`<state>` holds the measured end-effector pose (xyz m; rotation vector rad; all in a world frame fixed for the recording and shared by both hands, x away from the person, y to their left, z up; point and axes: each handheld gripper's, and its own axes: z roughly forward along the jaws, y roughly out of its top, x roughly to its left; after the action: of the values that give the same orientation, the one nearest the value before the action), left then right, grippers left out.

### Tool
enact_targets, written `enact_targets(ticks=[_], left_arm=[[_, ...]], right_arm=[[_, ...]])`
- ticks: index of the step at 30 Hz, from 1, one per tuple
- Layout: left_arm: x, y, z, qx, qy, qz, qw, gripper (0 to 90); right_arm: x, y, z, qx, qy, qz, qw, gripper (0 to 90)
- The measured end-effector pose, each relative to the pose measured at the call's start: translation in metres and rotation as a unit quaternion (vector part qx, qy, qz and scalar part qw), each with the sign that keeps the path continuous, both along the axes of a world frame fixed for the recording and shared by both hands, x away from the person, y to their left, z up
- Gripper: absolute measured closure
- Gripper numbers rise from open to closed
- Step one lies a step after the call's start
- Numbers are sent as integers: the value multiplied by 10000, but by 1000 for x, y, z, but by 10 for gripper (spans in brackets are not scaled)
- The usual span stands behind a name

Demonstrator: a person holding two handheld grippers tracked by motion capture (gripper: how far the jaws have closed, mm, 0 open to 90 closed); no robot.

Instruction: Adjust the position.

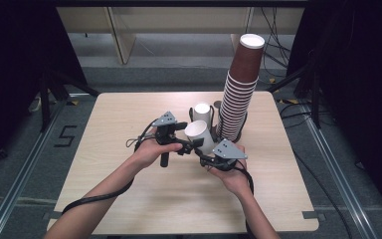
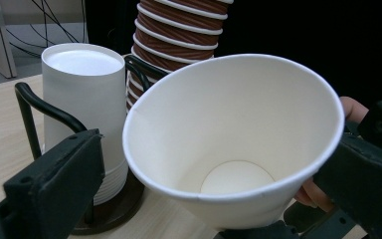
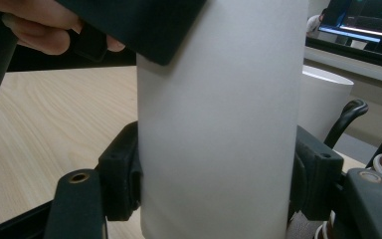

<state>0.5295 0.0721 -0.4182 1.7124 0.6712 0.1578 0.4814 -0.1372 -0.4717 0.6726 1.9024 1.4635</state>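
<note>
Right gripper view: black jaws pinch the smooth white paper cup point(image 3: 219, 124); left gripper's point(image 1: 179, 142) jaws stand spread.

held cup point(image 1: 199, 133): white | cup stack point(image 1: 239, 89): brown, white-rimmed | table point(image 1: 129, 149): pale wood | claws: black

A pale wood-grain desk point(image 1: 129, 129) with rounded corners stands on a grey floor point(image 1: 25, 164). Metal rails point(image 1: 328, 159) run along the floor past the desk's left and right edges, and a black "5" point(image 1: 64, 135) is marked on the floor off the left edge. Beyond the far edge stands light wooden shelving point(image 1: 124, 30), with black cables point(image 1: 273, 35) hanging near its right end. Dark curtains point(image 1: 10, 59) close in both sides. In the right gripper view, a lit monitor point(image 3: 368, 20) glows in the distance.
</note>
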Motion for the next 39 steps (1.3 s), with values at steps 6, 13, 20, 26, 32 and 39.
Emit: enact_targets(ticks=[6, 13, 20, 26, 32, 39], left_arm=[[0, -3, -1, -9, 116, -24, 9999, 0], [0, -5, -2, -83, 179, -48, 9998, 0], [0, -7, -2, -69, 195, -55, 9998, 1], [0, -7, -1, -177, 164, -29, 9997, 30], [0, -4, 1, -207, 112, 40, 9997, 78], [-1, -3, 2, -209, 8, 32, 9998, 122]], right_arm=[[-1, 2, 1, 49, 33, -10, 10000, 350], [-1, 3, 1, 47, -3, 44, 10000, 350], [-1, 4, 3, 66, -31, 66, 10000, 350], [-2, 5, 3, 77, -5, 90, 9999, 350], [-1, 6, 2, 90, -63, 68, 9999, 350], [-1, 6, 2, 103, -7, 99, 9999, 344]])
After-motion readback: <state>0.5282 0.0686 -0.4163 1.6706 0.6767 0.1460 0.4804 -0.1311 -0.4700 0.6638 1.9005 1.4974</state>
